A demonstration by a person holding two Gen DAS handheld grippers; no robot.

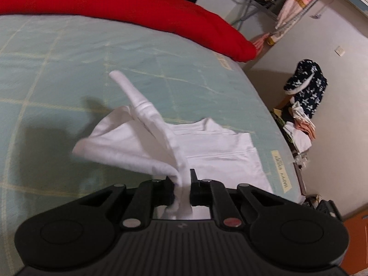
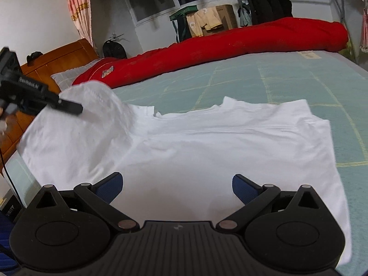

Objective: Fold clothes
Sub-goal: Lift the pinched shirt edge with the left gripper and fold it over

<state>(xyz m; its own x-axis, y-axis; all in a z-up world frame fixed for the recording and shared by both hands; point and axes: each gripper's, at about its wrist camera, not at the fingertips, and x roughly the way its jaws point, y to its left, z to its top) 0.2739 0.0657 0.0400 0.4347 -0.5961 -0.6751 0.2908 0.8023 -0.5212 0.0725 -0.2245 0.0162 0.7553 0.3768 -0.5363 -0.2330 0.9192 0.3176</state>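
Gripping a bunched edge of the single white cotton T-shirt [image 1: 207,151] between closed jaws, the left gripper [image 1: 182,185] holds that portion raised off the pale green grid-patterned bed sheet [image 1: 69,69], apparently so it can be carried across the flat remainder as a fold. Right gripper [image 2: 176,186] hovers low over the shirt's near part with its two blue-padded fingers [image 2: 109,187] spread wide, holding nothing. Count: one shirt, two grippers, one rolled red quilt [image 2: 230,48] along the far side.

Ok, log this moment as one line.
left hand-held gripper: shut on white T-shirt, part lifted | right hand-held gripper: open above shirt | surface: green bed sheet
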